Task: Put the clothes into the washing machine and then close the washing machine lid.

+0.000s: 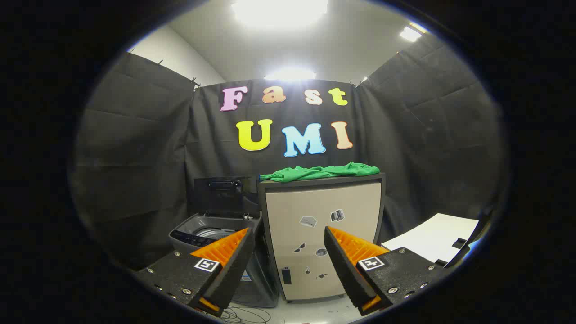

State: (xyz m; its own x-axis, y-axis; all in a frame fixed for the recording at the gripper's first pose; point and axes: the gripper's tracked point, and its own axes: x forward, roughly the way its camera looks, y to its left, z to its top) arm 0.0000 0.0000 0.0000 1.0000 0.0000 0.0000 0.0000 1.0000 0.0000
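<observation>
Gripper (289, 240) has its fingers (234, 258) spread wide apart w/ nothing between them and nothing held; the ribbed inner pads face each other across an open gap. Each finger carries a small square marker tag on its upper face.

Just beyond the gap, straight ahead of the fingers, stands a small cabinet (321, 238): beige front, dark frame, a handful of small stickers scattered on the door; a small dark piece sits low on the front. The gripper is well apart from it, not touching.

On the cabinet's top lies the green garment (326, 172), crumpled and spread flat along the top from approx. the left corner to near the right edge, one bit hanging slightly over the left front corner. It's above and beyond the fingertips.

Left of the cabinet, right beside it, is the washing machine (216, 234), a grey top-loader, partly hidden behind the left finger. Its lid (225, 193) stands open, tilted up at the back, dark panel facing fwd. The control strip shows along the front rim; the drum opening shows behind it, contents can't be made out.

Cables (245, 315) lie on the floor below the machine, betw. the fingers' bases. Off to the right, beyond the right finger, a white tabletop (438, 240) w/ a small dark object at its near edge.
</observation>
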